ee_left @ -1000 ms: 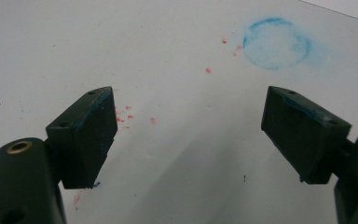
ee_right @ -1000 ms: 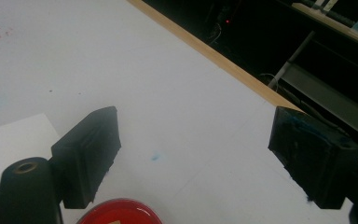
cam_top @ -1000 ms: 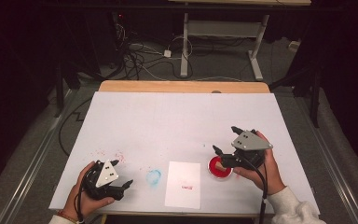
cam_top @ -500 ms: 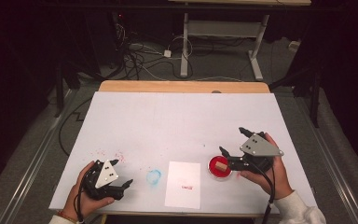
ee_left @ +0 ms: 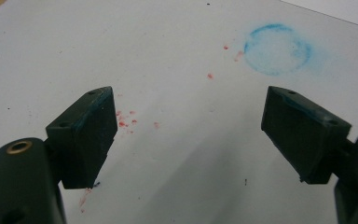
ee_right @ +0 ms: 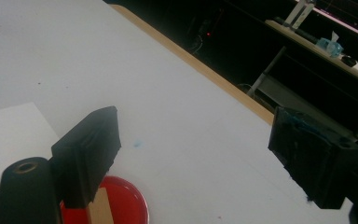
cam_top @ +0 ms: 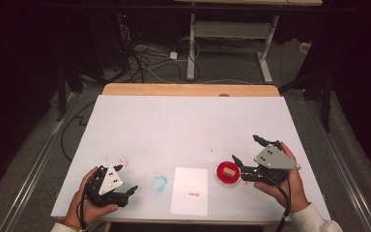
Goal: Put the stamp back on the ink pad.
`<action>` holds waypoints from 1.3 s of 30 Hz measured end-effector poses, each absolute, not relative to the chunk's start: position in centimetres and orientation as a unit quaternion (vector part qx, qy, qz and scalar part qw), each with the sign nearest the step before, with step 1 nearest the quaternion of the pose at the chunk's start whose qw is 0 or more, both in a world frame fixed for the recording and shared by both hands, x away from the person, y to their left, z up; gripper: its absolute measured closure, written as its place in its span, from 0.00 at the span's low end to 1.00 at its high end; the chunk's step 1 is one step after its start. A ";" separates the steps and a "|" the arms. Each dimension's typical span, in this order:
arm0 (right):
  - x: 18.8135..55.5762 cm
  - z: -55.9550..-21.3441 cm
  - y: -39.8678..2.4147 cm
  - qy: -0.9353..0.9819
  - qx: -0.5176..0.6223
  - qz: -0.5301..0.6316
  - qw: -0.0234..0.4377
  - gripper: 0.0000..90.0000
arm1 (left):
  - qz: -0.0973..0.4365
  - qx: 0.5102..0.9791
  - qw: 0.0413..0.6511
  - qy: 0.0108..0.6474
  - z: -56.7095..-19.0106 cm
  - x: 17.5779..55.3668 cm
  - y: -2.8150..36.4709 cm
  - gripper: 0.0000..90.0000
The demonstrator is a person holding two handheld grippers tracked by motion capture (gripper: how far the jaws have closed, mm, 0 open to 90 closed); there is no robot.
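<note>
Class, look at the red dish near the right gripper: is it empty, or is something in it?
Not empty. The red dish holds a small tan block, seen on the red surface from above, beside the open right gripper.

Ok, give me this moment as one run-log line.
left gripper: open, on table | right gripper: open, beside red dish | wooden stamp: in dish | paper: flat, red mark

Looks like a lab or recording workspace, dim beyond the table. White-covered table (cam_top: 188, 130) with wooden far edge, centre frame, stained with red specks and a blue ring (ee_left: 278, 49). Tangled cables (cam_top: 147, 53) on grey floor, upper left. White metal desk frame (cam_top: 227, 36), top centre.
</note>
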State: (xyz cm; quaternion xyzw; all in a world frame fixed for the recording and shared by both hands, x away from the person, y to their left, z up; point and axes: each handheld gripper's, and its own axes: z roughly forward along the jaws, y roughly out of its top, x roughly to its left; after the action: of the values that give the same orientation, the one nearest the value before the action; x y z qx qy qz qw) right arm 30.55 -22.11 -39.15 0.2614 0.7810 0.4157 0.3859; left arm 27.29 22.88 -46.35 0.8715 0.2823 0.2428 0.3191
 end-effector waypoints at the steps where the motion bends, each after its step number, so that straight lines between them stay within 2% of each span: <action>1: 30.5 -39.2 -22.2 0.782 0.261 0.415 0.386 0.19 | 0.243 0.871 0.320 0.282 -46.3 27.3 22.9 0.20; 39: 27.7 -44.7 -27.5 0.777 0.296 0.396 0.389 0.18 | 0.246 0.863 0.340 0.282 -46.1 28.0 22.9 0.20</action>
State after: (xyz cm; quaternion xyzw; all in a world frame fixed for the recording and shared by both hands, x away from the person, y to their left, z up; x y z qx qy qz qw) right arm 27.66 -27.51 -44.75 0.2962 0.7772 0.3963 0.3889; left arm 28.01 22.88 -46.10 0.8626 0.2820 0.2458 0.3405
